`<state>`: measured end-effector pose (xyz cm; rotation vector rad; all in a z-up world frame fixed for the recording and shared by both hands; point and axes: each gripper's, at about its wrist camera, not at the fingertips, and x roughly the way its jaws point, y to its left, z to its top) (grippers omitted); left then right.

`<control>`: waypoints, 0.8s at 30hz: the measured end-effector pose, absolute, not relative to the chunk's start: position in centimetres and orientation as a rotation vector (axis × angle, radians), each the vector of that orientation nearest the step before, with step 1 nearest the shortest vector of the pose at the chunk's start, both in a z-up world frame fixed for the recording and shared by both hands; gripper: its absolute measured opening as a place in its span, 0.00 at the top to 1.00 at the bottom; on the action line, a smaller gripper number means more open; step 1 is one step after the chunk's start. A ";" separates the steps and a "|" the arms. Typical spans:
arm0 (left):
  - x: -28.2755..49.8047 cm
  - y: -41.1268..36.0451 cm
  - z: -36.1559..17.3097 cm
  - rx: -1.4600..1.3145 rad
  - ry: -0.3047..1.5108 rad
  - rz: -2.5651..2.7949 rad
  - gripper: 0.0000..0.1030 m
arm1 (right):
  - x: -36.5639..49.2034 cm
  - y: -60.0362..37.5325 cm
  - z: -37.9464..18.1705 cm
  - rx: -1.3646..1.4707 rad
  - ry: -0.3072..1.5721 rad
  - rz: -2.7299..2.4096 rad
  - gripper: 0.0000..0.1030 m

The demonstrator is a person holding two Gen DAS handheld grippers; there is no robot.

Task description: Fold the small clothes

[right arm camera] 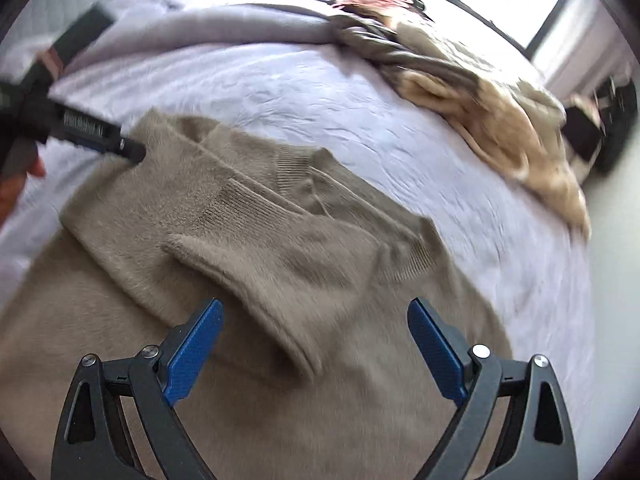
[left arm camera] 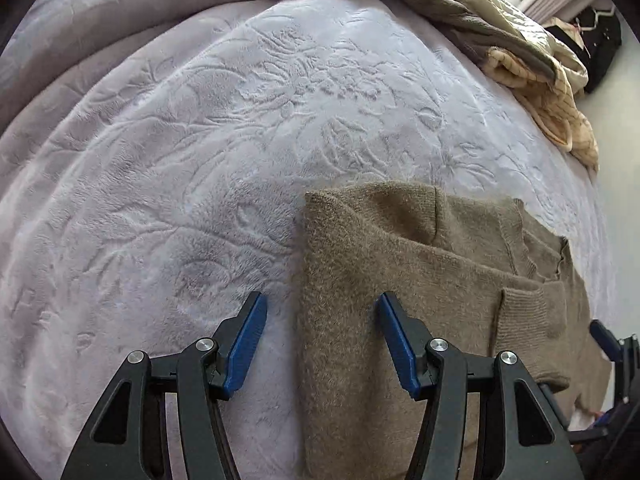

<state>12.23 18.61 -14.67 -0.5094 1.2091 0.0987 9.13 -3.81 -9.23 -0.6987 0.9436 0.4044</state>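
A small olive-brown knit sweater (left arm camera: 400, 264) lies flat on the bed, both sleeves folded across its body. In the right wrist view the sweater (right arm camera: 256, 240) fills the lower half, with a ribbed cuff on top. My left gripper (left arm camera: 320, 304) is open, its jaws astride the sweater's left folded edge. It also shows in the right wrist view (right arm camera: 128, 148), at the sweater's far left corner. My right gripper (right arm camera: 314, 310) is open and empty, just above the folded right sleeve. Its tip shows at the right edge of the left wrist view (left arm camera: 604, 336).
A pale lilac embossed blanket (left arm camera: 200, 140) covers the bed. A crumpled heap of beige and grey bedding (right arm camera: 472, 92) lies at the far right corner. The bed's right edge (right arm camera: 576, 280) drops to a light floor. A window stands behind.
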 end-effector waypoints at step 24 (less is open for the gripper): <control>12.5 19.3 -13.4 -0.430 1.132 0.056 0.89 | 11.9 -27.6 -13.6 0.859 1.179 0.224 0.79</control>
